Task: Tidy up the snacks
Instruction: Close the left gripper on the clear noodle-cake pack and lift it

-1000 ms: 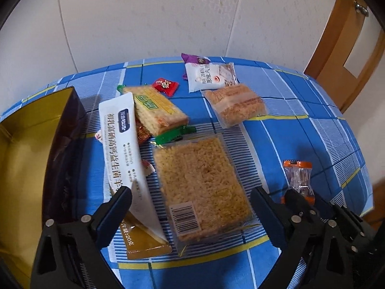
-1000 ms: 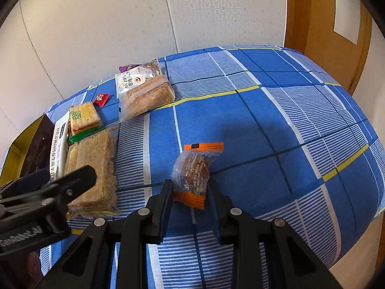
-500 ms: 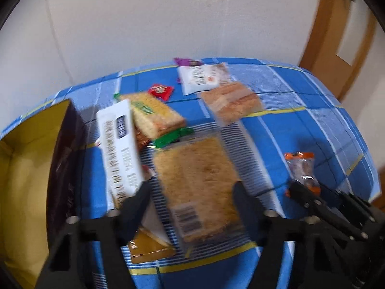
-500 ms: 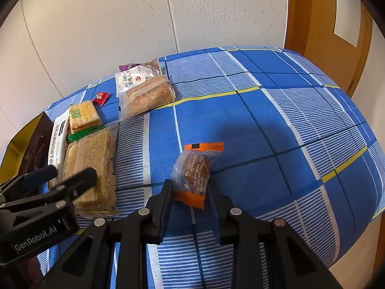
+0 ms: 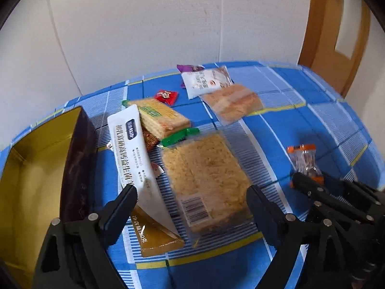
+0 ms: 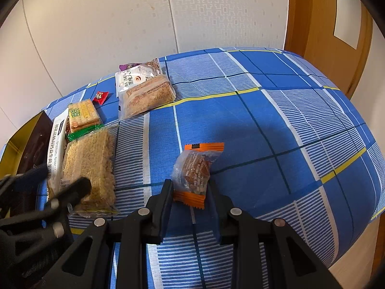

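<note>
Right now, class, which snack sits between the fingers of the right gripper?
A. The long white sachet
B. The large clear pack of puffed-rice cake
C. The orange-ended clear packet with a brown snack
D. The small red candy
C: in the right wrist view the right gripper has its pads against the lower end of the orange-ended packet, which lies on the blue checked tablecloth.

Snacks lie scattered on the blue checked cloth: a big clear rice-cracker pack, a long white sachet, and an orange-ended candy, apart.
</note>
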`<state>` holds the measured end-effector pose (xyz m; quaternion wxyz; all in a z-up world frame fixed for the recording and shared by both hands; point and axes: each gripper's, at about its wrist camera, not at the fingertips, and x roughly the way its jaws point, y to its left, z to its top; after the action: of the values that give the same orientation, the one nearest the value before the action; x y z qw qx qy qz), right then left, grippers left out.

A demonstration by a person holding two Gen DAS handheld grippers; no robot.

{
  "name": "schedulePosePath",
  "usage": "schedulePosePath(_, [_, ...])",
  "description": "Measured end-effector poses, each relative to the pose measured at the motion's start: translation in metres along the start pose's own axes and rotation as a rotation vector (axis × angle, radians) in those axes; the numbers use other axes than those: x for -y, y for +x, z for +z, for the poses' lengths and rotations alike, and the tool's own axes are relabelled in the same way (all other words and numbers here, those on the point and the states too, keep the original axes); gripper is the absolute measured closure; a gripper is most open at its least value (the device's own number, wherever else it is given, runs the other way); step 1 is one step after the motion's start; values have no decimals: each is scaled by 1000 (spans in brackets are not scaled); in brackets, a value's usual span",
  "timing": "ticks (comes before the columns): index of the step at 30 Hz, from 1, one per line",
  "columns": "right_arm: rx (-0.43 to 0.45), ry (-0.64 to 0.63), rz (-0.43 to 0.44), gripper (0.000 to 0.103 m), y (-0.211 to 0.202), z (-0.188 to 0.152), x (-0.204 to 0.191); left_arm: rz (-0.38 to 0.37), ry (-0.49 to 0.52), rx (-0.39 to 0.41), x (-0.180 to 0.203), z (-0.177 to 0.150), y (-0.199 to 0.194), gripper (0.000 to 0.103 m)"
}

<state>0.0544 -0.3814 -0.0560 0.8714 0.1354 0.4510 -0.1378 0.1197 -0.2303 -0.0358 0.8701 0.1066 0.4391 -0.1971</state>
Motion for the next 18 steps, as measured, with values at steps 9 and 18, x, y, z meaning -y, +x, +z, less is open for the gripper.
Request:
schedulePosePath(9, [1, -3, -6, 75, 0, 0, -1, -46, -66, -64, -1, 8, 16, 10])
schedulePosePath(18, [2, -8, -7, 75, 1, 0, -1, -25, 4, -30, 4, 11, 5, 60])
